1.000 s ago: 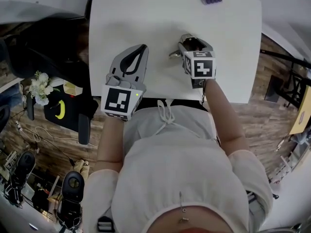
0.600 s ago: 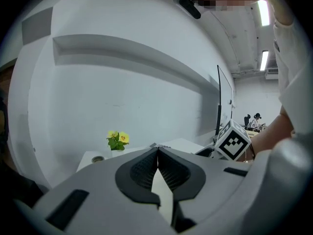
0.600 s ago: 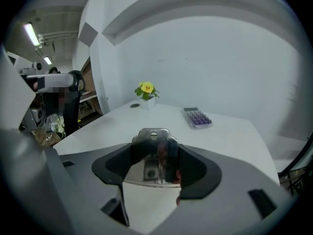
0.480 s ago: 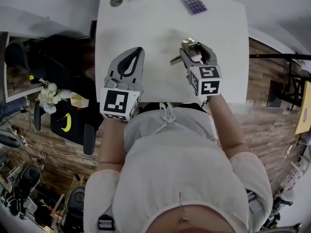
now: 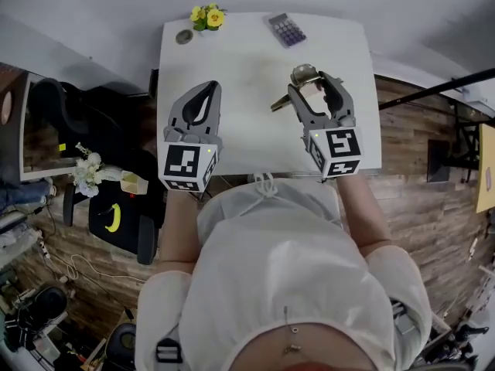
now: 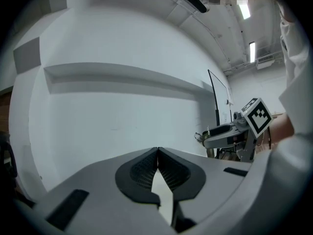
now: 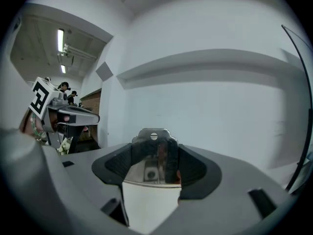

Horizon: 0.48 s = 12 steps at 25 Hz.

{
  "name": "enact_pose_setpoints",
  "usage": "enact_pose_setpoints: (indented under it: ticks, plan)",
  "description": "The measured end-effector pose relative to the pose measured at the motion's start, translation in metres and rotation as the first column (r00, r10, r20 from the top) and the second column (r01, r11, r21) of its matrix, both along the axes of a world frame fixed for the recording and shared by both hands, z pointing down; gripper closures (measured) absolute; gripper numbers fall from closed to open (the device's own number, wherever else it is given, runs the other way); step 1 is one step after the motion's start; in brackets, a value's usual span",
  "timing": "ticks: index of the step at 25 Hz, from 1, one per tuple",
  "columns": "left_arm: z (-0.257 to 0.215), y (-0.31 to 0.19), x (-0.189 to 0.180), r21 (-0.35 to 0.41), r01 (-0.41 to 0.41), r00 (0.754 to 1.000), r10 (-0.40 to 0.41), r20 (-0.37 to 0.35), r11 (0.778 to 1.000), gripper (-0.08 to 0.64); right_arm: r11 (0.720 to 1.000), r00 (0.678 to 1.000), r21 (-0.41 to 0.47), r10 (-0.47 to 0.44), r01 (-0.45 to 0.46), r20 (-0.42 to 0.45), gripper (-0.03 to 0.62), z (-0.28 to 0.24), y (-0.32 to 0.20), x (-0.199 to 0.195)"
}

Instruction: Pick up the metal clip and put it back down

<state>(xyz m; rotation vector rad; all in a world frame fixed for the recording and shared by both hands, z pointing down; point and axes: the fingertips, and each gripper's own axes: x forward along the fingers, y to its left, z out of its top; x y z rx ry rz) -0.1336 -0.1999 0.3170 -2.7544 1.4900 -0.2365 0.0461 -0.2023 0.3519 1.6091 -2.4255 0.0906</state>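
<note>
The metal clip (image 5: 300, 76) is a shiny steel spring clip with a lever sticking out to the left. My right gripper (image 5: 313, 83) is shut on it and holds it in the air above the white table (image 5: 247, 141). In the right gripper view the clip (image 7: 154, 155) fills the gap between the black pads, its rounded end with a small hole pointing away. My left gripper (image 5: 206, 91) hangs over the table's left part, shut and with nothing in it; its pads (image 6: 146, 168) meet at the tips. Both gripper views face a white wall.
At the table's far edge lie yellow flowers (image 5: 206, 15), a small round object (image 5: 184, 36) and a calculator (image 5: 285, 29). A dark chair (image 5: 54, 118) and floor clutter stand to the left. Wooden floor lies to the right.
Both grippers have risen away from the table, which looks smaller and farther now. The clip has stayed between the right gripper's pads. The flowers have come into view.
</note>
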Motion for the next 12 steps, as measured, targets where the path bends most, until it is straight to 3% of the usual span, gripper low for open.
enact_pose_setpoints:
  ticks: [6,12]
  plan:
    - [-0.028,0.008,0.016,0.068,-0.020,1.000,0.020,-0.004,0.997,0.541,0.997,0.999,0.080,-0.003,0.000,0.033,0.301,-0.040,0.008,0.014]
    - [-0.023,0.007,0.018,0.059,-0.021,1.000,0.022,-0.012,0.998,0.541,0.999,0.999,0.051,0.003,-0.005,0.044,0.301,-0.031,0.005,0.017]
